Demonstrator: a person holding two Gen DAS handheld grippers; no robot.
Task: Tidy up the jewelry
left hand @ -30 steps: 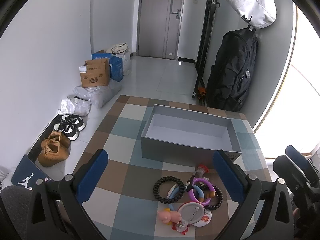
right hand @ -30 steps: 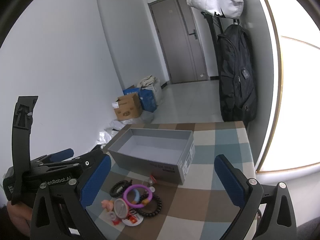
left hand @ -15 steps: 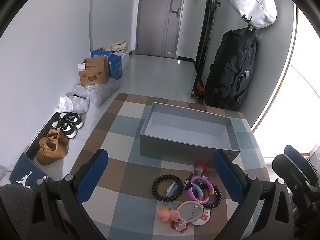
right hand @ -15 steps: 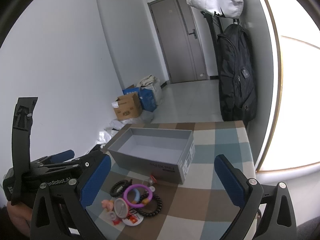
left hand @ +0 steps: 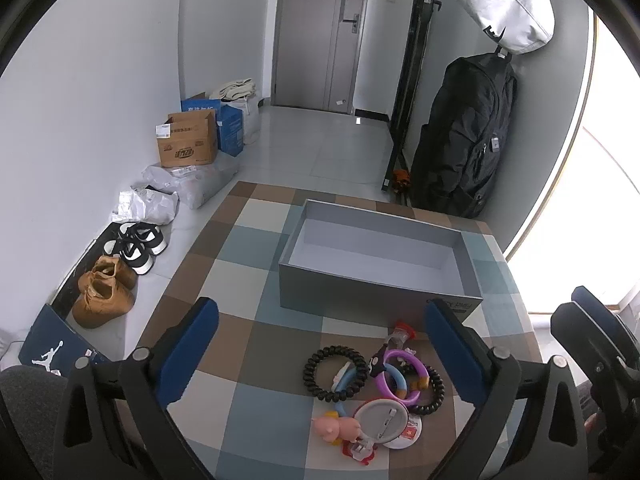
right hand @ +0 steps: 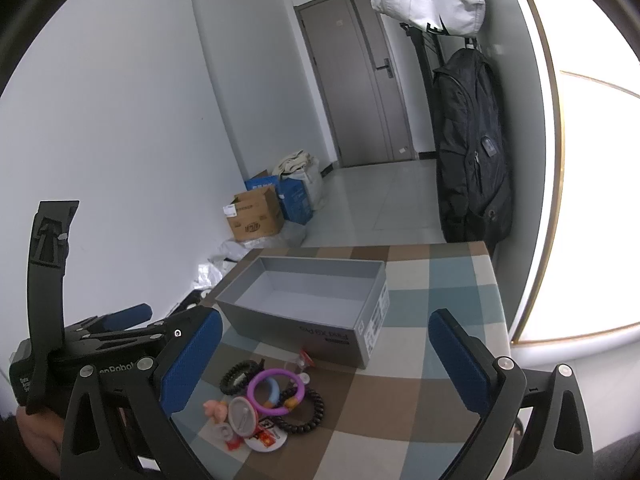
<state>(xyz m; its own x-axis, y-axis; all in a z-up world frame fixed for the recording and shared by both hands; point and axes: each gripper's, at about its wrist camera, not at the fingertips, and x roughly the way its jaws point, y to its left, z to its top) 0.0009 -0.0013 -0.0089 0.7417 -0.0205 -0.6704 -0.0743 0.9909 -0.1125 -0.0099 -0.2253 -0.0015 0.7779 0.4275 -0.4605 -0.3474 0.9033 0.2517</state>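
An open, empty grey box (left hand: 378, 276) stands on the checked tablecloth, also in the right wrist view (right hand: 304, 312). In front of it lies a small heap: a black coil bracelet (left hand: 335, 372), a purple ring (left hand: 402, 372), a pink pig figure (left hand: 338, 429) and a round white badge (left hand: 382, 422); the heap also shows in the right wrist view (right hand: 272, 400). My left gripper (left hand: 320, 354) is open and empty, hovering above the heap. My right gripper (right hand: 326, 364) is open and empty, above the table to the heap's right.
The checked table (left hand: 240, 392) ends at the left above shoes (left hand: 106, 288) and cardboard boxes (left hand: 188, 144) on the floor. A black backpack (left hand: 464, 136) hangs at the wall behind the table. The left gripper's body (right hand: 80, 340) shows left in the right wrist view.
The left wrist view has shifted slightly; the box and heap sit a little lower-left in the frame. The right gripper has barely moved. Both grippers stay open.
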